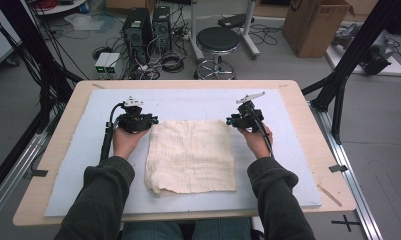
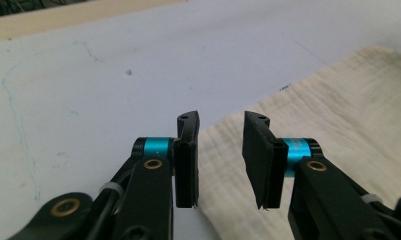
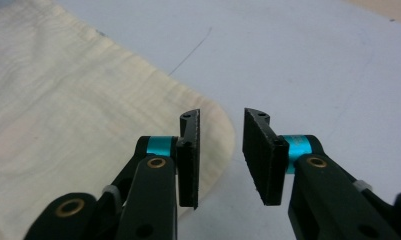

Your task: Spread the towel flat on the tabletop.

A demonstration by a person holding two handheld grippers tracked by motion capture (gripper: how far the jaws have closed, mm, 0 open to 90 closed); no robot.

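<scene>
While both grippers sit at the far corners of the cloth [image 1: 190, 156], we find nothing held.

We note the left gripper [image 1: 136, 121] just off the far-left corner and the right gripper [image 1: 243, 120] off the far-right, equally near. Each pair of fingers [image 2: 188, 152] stands narrowly apart and empty; cloth lies beneath and beyond the gap. We see the cloth flat on the blue surface [image 1: 288, 150], near-square, slightly longer running toward the person.

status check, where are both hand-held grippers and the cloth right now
Left hand-held gripper open, at cloth's far left corner. Right hand-held gripper open, at far right corner. Cloth flat on pale blue mat, not held. Nothing in the way.
</scene>
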